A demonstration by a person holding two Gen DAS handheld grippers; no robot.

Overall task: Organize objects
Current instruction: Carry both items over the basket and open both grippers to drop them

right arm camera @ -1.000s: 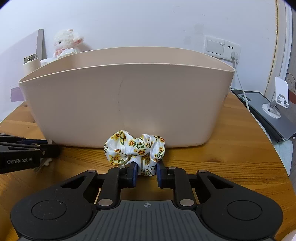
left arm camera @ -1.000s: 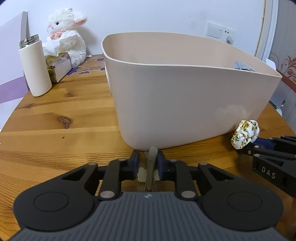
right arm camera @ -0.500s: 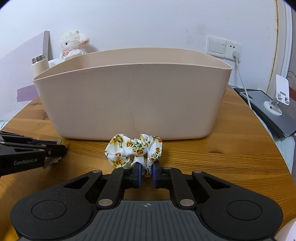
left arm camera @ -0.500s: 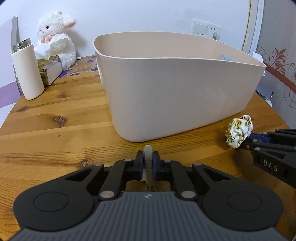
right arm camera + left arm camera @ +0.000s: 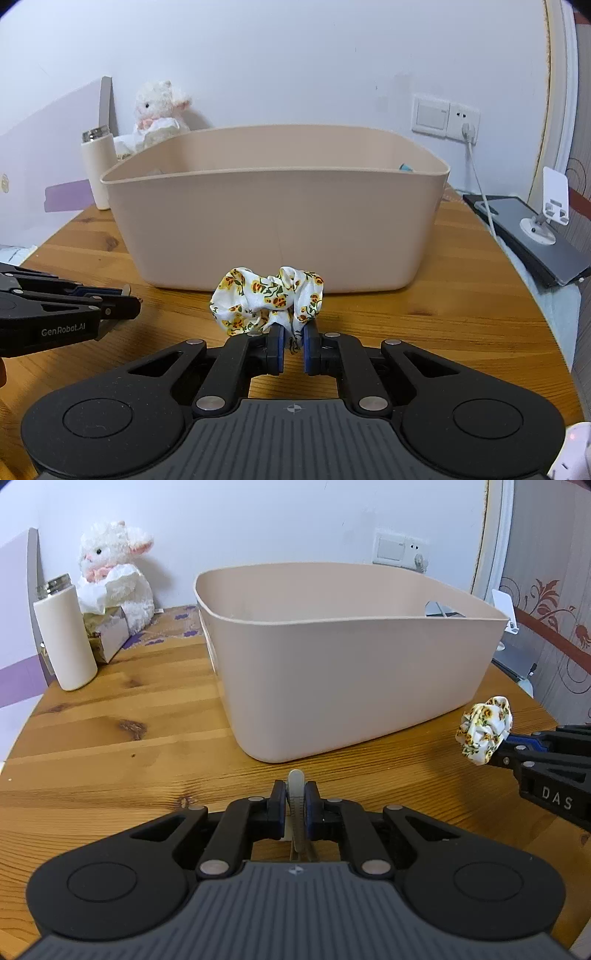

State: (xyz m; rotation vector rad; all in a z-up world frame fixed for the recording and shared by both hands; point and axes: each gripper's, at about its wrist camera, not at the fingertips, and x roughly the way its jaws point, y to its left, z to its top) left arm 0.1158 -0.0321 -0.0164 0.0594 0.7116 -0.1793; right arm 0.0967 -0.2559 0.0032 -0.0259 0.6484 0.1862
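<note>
A large beige plastic bin (image 5: 351, 672) stands on the wooden table (image 5: 110, 746); it also shows in the right wrist view (image 5: 277, 218). My left gripper (image 5: 295, 799) is shut on a thin pale, flat clip-like object (image 5: 296, 786), held above the table in front of the bin. My right gripper (image 5: 293, 345) is shut on a white floral scrunchie (image 5: 266, 299), also above the table before the bin. The scrunchie also shows in the left wrist view (image 5: 485, 729). The left gripper shows at the left of the right wrist view (image 5: 122, 308).
A white bottle (image 5: 66, 635), a tissue box (image 5: 107, 635) and a plush lamb (image 5: 114, 572) stand at the back left. A dark tablet with a white phone stand (image 5: 543, 221) lies at the right. A cable (image 5: 480, 192) hangs from the wall socket.
Both grippers have risen and pulled back from the bin with their objects; the bin looks smaller and I see over its rim.
</note>
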